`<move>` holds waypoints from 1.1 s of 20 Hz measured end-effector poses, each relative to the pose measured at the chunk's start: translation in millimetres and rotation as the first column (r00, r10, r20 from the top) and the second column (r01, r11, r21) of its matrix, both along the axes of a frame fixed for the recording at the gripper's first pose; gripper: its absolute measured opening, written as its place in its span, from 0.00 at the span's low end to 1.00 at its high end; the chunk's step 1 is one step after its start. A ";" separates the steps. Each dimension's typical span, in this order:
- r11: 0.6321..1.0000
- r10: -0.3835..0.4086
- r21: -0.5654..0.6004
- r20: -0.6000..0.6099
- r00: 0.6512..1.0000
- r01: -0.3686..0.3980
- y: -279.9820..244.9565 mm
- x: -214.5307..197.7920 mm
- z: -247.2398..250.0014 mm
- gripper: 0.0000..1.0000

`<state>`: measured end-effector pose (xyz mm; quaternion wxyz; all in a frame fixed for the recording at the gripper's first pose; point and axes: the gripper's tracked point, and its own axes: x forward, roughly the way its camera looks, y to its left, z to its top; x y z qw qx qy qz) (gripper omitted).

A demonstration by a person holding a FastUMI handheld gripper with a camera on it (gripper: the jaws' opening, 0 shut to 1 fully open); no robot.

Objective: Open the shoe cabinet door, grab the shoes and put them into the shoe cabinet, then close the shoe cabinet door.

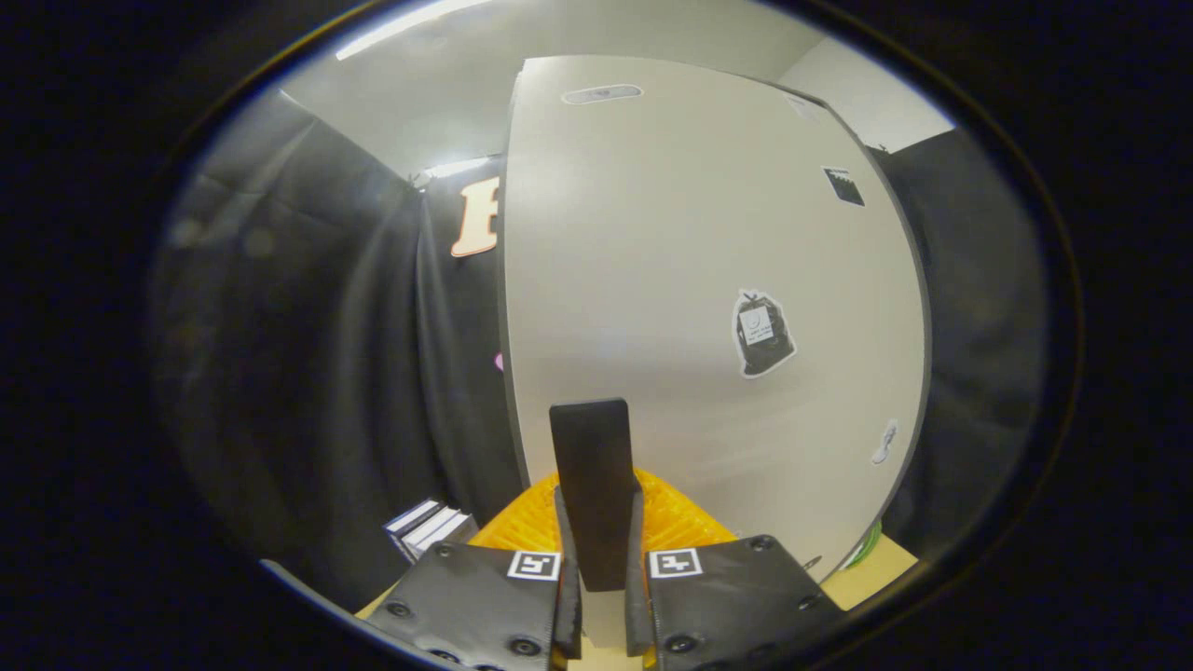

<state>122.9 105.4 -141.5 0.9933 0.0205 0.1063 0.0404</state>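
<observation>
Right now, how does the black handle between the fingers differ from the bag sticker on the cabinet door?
The handle is plain black, upright, standing out from the door, gripped by the gripper. The bag sticker lies flat, tilted, black with a white patch, beyond the fingers, untouched. Both sit on the pale door.

The flat shoe cabinet door (690, 280) is pale off-white, with a black bag-shaped sticker (762, 333). Its slim upright handle (593, 489) is matte black. The gripper (603, 596) has orange ribbed fingers (680, 522) and black-and-white square markers (534, 565).
</observation>
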 end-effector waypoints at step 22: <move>0.993 0.119 0.020 -0.023 0.993 -0.119 -140.3 -153.2 47.1 0.20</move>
